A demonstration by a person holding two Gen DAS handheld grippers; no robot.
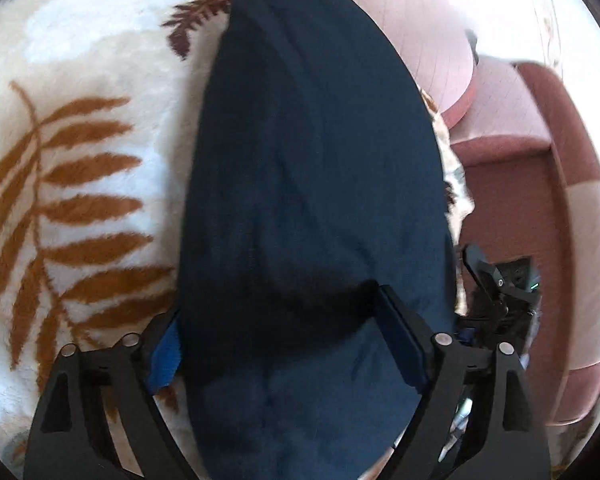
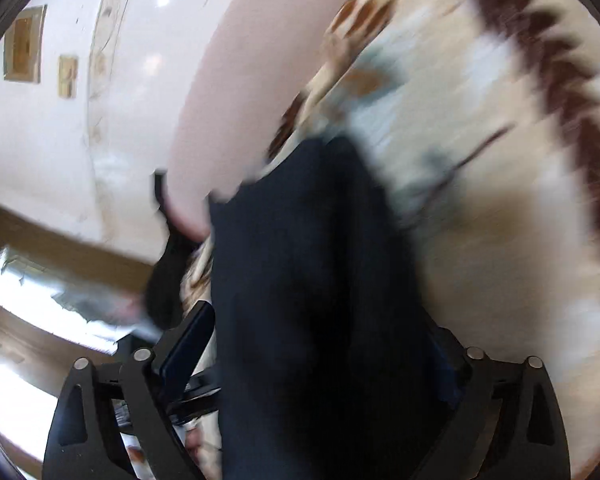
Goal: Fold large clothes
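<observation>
A dark navy garment (image 1: 312,184) lies stretched lengthwise over a cream blanket with brown leaf prints (image 1: 80,184). My left gripper (image 1: 278,320) stands open with the cloth between its two fingers; the blue pad of the left finger (image 1: 166,356) shows beside the cloth edge. In the blurred right wrist view the same navy cloth (image 2: 312,280) fills the space between the fingers of my right gripper (image 2: 320,344), whose jaws stand wide apart. The right gripper also shows at the garment's right edge in the left wrist view (image 1: 488,292).
A pink padded headboard or sofa (image 1: 512,184) borders the blanket on the right. A pink cushion (image 1: 412,32) lies at the far end. In the right wrist view there is a white wall (image 2: 40,140) with small frames and a wood-framed window (image 2: 28,292).
</observation>
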